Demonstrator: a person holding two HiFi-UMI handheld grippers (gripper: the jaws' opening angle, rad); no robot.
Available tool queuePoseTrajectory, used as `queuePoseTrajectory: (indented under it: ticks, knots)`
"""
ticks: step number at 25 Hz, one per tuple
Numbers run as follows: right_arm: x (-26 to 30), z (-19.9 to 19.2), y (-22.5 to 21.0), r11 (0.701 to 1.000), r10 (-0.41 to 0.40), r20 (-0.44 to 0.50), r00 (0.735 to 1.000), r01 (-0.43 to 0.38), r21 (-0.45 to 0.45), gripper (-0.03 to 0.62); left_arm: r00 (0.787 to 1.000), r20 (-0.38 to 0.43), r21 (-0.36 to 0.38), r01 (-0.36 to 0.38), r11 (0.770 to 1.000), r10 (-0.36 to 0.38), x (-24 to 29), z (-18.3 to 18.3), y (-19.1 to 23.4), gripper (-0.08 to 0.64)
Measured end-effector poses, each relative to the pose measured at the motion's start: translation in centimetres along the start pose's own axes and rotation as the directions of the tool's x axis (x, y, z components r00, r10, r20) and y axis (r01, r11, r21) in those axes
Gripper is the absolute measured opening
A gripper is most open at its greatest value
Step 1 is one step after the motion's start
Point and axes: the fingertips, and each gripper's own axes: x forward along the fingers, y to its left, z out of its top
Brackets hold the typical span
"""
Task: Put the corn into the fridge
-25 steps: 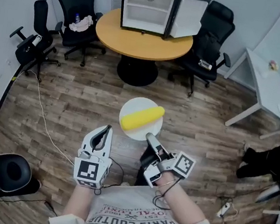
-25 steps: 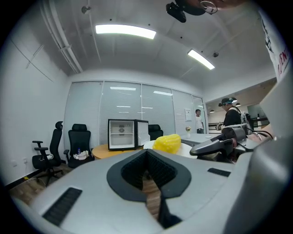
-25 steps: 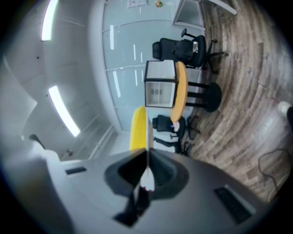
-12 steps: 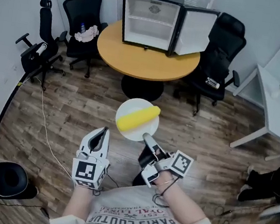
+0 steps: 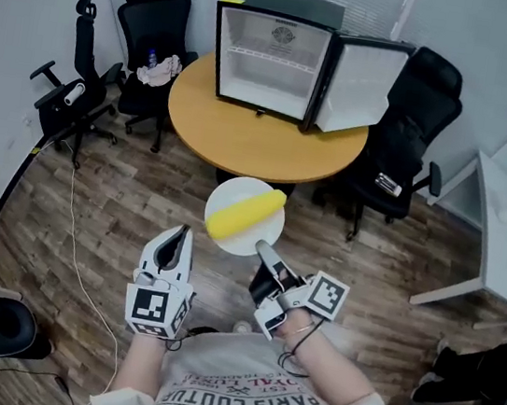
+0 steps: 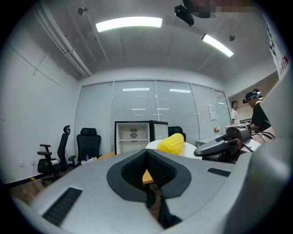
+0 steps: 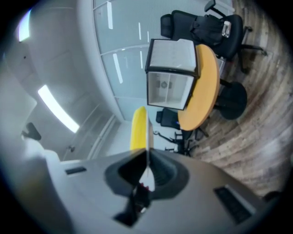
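The right hand-held gripper (image 5: 264, 247) stays clamped on the white plate's (image 5: 233, 190) rim, the corn (image 5: 245, 213) lying on the plate. The left hand-held gripper (image 5: 180, 234) is closed and empty. Both are now nearer the round bench (image 5: 244, 139), with the open mini fridge (image 5: 274, 54) at its far edge. Office chairs (image 5: 155, 27) stand around it on the wood floor (image 5: 106, 208).

A: Right hand-held gripper (image 7: 147, 161), jaws?

B: Closed on the rim of a thin white plate (image 7: 148, 137), seen edge-on. Yellow corn (image 7: 138, 128) lies along one face of it, out past the jaws.

A: Beyond that?

B: View is rolled sideways. Small fridge (image 7: 168, 87) on the round orange table (image 7: 207, 98), door swung open, white inside. Black chairs (image 7: 203, 25) just beside the table's edge. Wood floor (image 7: 263, 132).
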Motion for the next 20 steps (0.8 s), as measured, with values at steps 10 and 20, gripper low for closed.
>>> queuePoseTrajectory:
  ticks: [10, 20]
  knots:
    - [2.2, 2.9, -2.7, 0.999, -0.025, 0.046, 0.999, 0.024, 0.028, 0.038, 1.0, 0.009, -0.017, 0.027, 0.999, -0.027, 4.6, -1.4, 1.6, 0.029]
    - [12.3, 11.6, -5.7, 0.997, -0.065, 0.171, 0.983, 0.058, 0.046, 0.038, 0.991, 0.031, -0.004, 0.13, 0.992, -0.129, 18.1, -0.6, 7.9, 0.029]
